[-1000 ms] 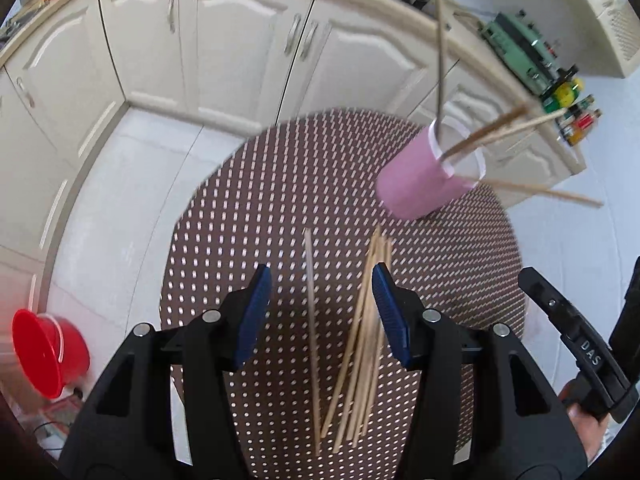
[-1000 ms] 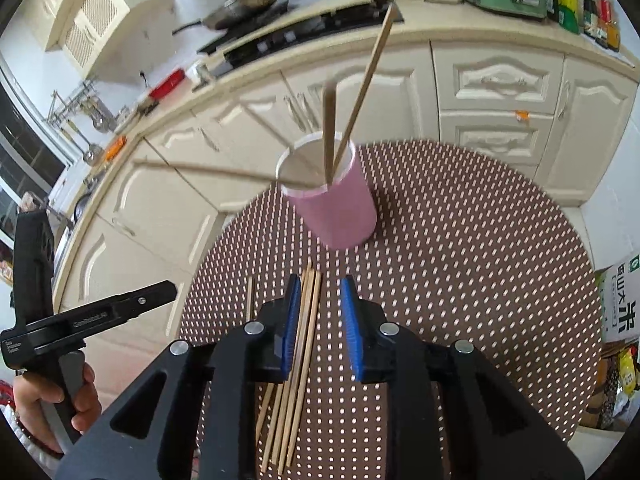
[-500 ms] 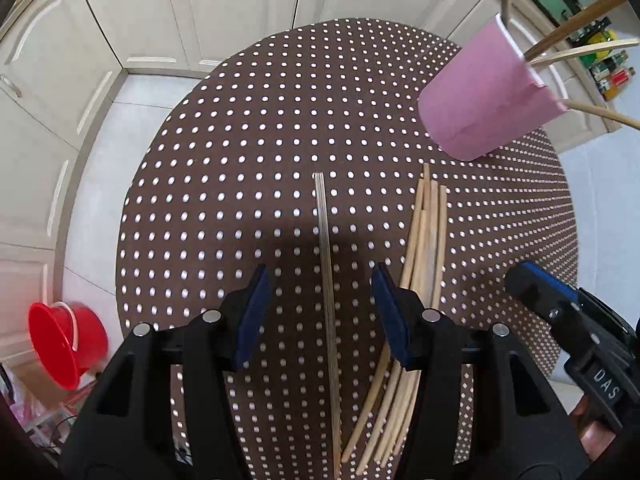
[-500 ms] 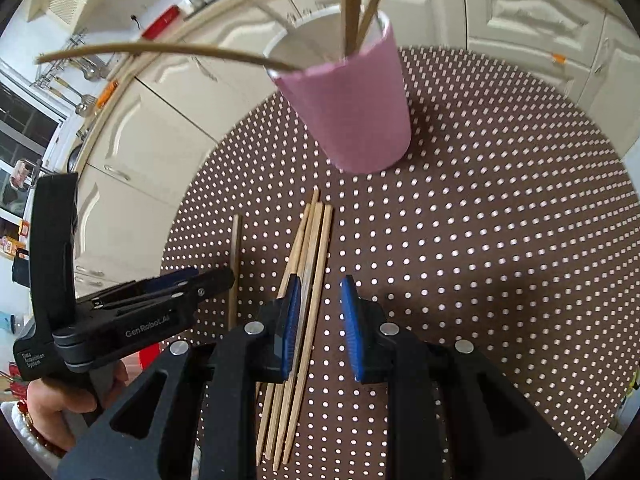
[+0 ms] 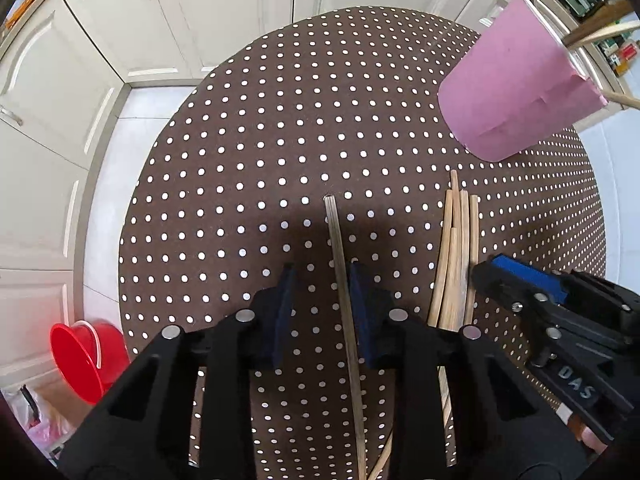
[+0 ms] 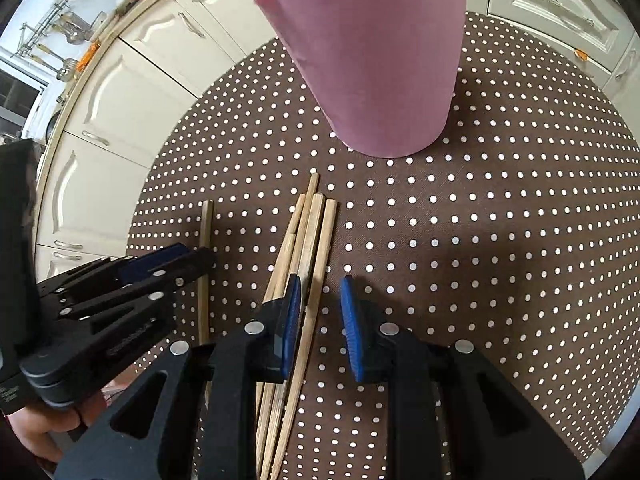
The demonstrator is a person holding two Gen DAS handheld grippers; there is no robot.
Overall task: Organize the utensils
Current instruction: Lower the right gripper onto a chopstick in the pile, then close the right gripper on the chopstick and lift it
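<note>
A single chopstick [image 5: 336, 240] lies on the brown dotted table [image 5: 280, 120], apart from a bundle of several chopsticks [image 5: 456, 240]. My left gripper [image 5: 321, 276] points down over the single stick. Its jaws are closing: the stick runs between them close to the right pad, and the left pad stands apart. My right gripper [image 6: 320, 284] is open over the bundle [image 6: 308, 232], whose rightmost stick passes between the jaws beside the left pad. A pink cup [image 5: 512, 92] holding a few chopsticks [image 5: 600, 34] stands beyond the bundle, and it looms close in the right wrist view [image 6: 380, 60].
White kitchen cabinets [image 5: 60, 80] ring the round table. A red bucket [image 5: 84, 360] sits on the floor at lower left. Each gripper shows in the other's view: the right gripper [image 5: 486, 272] and the left gripper [image 6: 204, 258], with a hand [image 6: 44, 436] holding it.
Both grippers have come down close to the table and tilted more steeply. The left jaws have narrowed around the single chopstick. The right jaws kept their gap.
</note>
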